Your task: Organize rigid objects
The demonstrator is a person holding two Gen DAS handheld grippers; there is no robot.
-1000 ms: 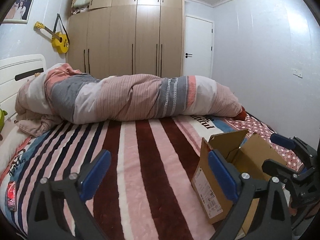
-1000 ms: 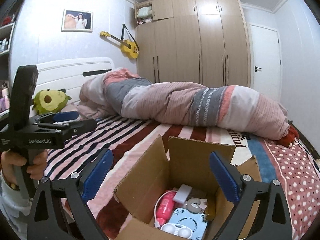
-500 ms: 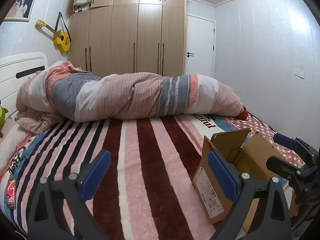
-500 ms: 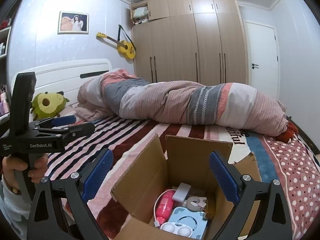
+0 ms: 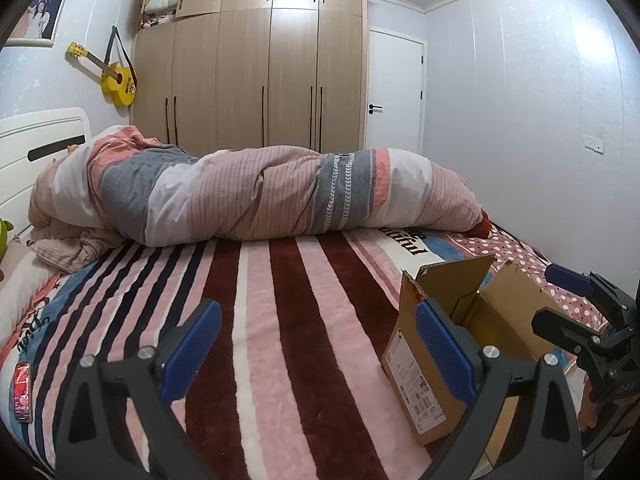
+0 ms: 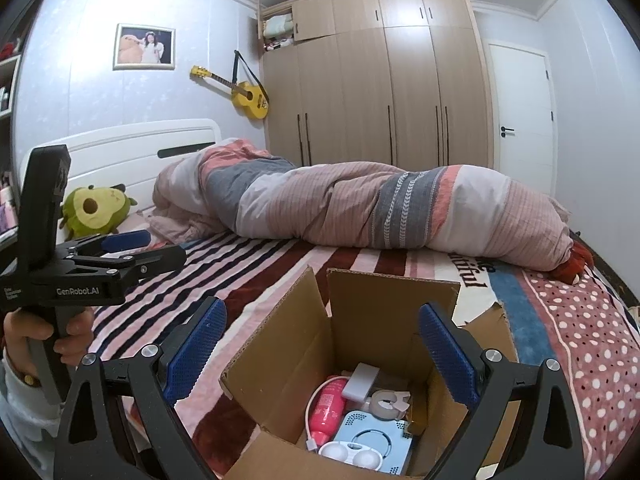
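Observation:
An open cardboard box point(image 6: 384, 320) stands on the bed; it also shows in the left wrist view point(image 5: 432, 344). Inside lie a pink bottle point(image 6: 330, 404), a white cable point(image 6: 310, 416), a white block point(image 6: 362, 380), a light blue case point(image 6: 374, 440) and a white contact-lens case point(image 6: 352, 454). My right gripper point(image 6: 322, 354) is open and empty above the box. My left gripper point(image 5: 318, 350) is open and empty over the striped blanket, left of the box; it also shows in the right wrist view point(image 6: 140, 250).
A phone point(image 5: 22, 386) lies on the blanket at the left edge. A rolled duvet point(image 5: 260, 196) lies across the far side of the bed. A green plush toy point(image 6: 94, 210) sits by the headboard. Wardrobe and door stand behind.
Both grippers have risen and pulled back slightly. Both stay open and empty. The box and its contents have not moved.

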